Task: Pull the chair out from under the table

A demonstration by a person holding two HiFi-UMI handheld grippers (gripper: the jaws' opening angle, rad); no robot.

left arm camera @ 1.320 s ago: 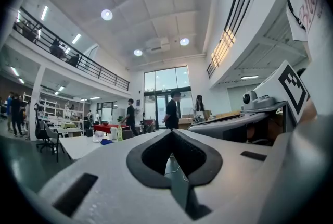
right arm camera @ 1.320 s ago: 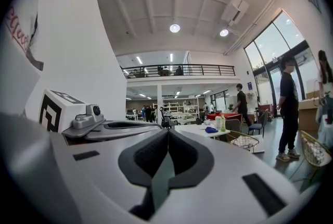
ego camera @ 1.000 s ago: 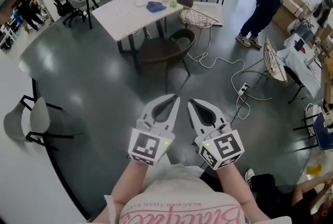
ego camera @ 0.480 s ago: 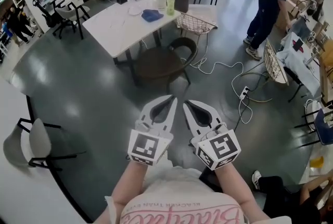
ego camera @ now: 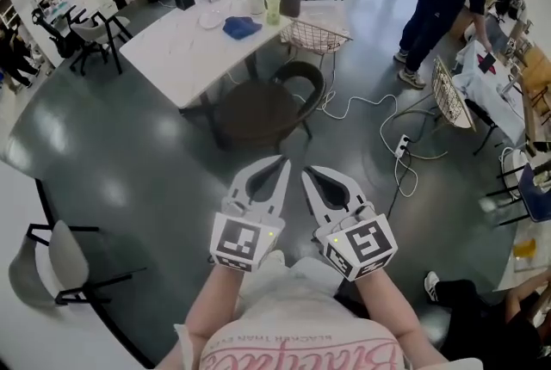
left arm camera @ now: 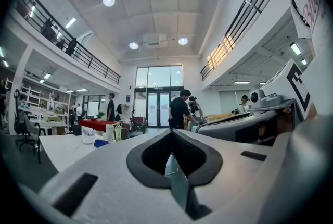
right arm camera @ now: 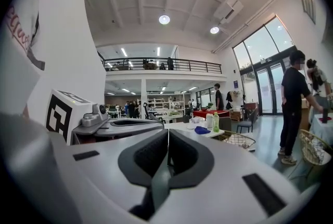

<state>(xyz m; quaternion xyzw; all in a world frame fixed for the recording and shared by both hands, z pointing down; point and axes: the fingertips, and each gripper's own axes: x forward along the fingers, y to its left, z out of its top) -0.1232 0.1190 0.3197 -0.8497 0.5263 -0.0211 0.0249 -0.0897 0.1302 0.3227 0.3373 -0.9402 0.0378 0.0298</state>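
Chair [ego camera: 263, 106] at worktop [ego camera: 185, 50], claws empty

It stands dark and round-backed, pushed against the white worktop's near edge. The left claw [ego camera: 283, 160] and right claw [ego camera: 307, 171] hover side by side, well apart from it, both closed on nothing.

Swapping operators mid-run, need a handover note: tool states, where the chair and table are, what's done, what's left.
Left tool: shut, empty.
Right tool: shut, empty.
Both are held side by side in front of the person, over bare floor, pointing toward the chair.
Chair: dark, round-backed, pushed up to the near edge of the white table, well ahead of both tools.
Done: nothing on the chair yet; it is untouched.
Left: close the gap, open a tool, grip the chair (the backrest looks easiest), and pull it clear of the table. Mind the corded power strip on the floor to the chair's right.
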